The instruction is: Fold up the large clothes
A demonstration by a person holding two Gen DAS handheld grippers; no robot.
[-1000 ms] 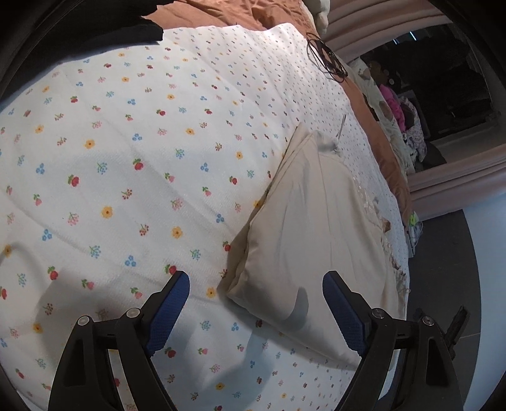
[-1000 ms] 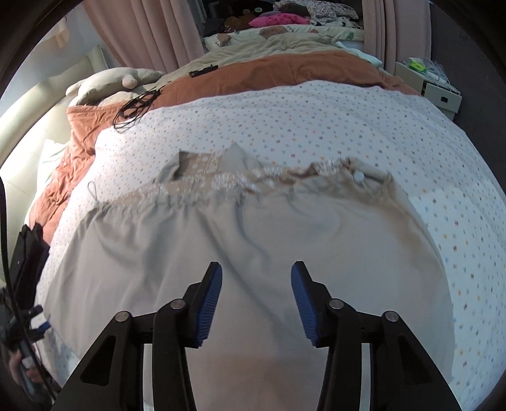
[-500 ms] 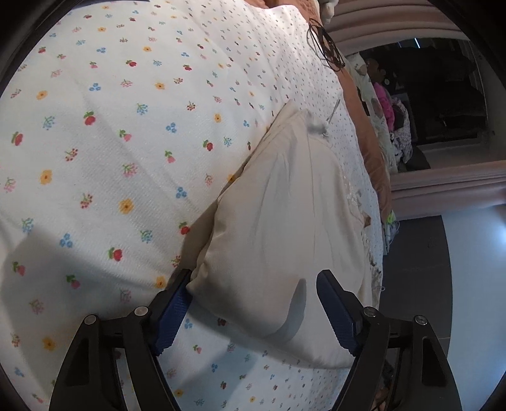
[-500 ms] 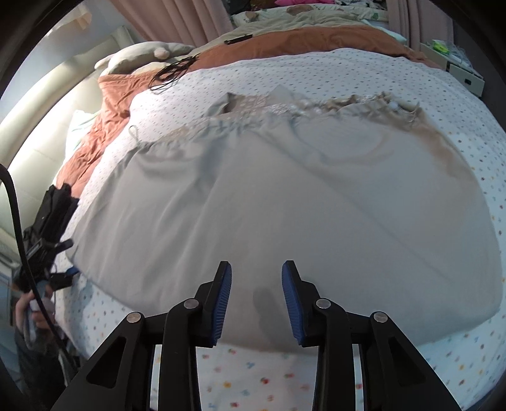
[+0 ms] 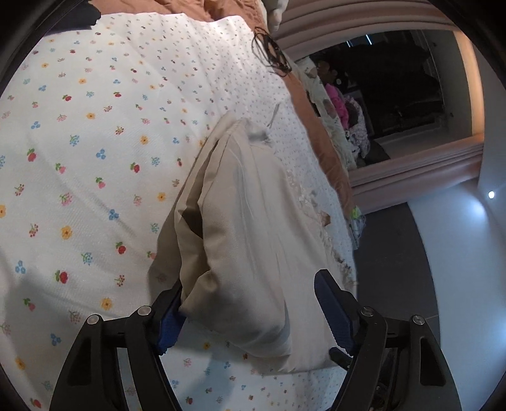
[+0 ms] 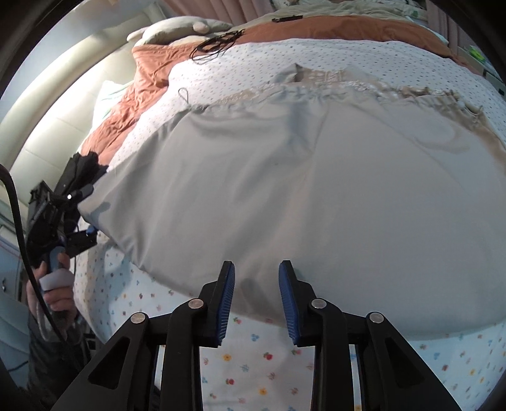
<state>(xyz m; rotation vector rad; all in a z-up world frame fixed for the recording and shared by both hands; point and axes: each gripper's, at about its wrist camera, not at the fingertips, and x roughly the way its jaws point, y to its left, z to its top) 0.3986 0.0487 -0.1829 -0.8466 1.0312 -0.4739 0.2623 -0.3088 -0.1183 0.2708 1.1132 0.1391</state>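
A large beige garment point(image 5: 253, 221) lies spread on the flower-print bedspread point(image 5: 95, 142). My left gripper point(image 5: 249, 303) straddles its near corner. The jaws are closing; the left pad touches the bunched edge and the right pad stands clear of the cloth. In the right wrist view the garment point(image 6: 316, 174) fills the middle, lace trim at its far side. My right gripper point(image 6: 256, 278) hovers over the near hem with narrow, closing jaws; the hem lies flat between the pads, not pinched. The left gripper point(image 6: 88, 210) shows at the garment's left corner.
A black cable point(image 6: 218, 47) lies on the bed's far part beside a brown blanket point(image 6: 316, 31) and a pillow point(image 6: 177, 30). A hand point(image 6: 53, 284) holds the left gripper off the bed's left side. Dark floor point(image 5: 395, 253) runs along the bed's edge.
The left gripper came up to the garment's corner, which now bunches between narrower jaws. The right gripper drew back and down from mid-garment to the near hem, its jaws narrowing.
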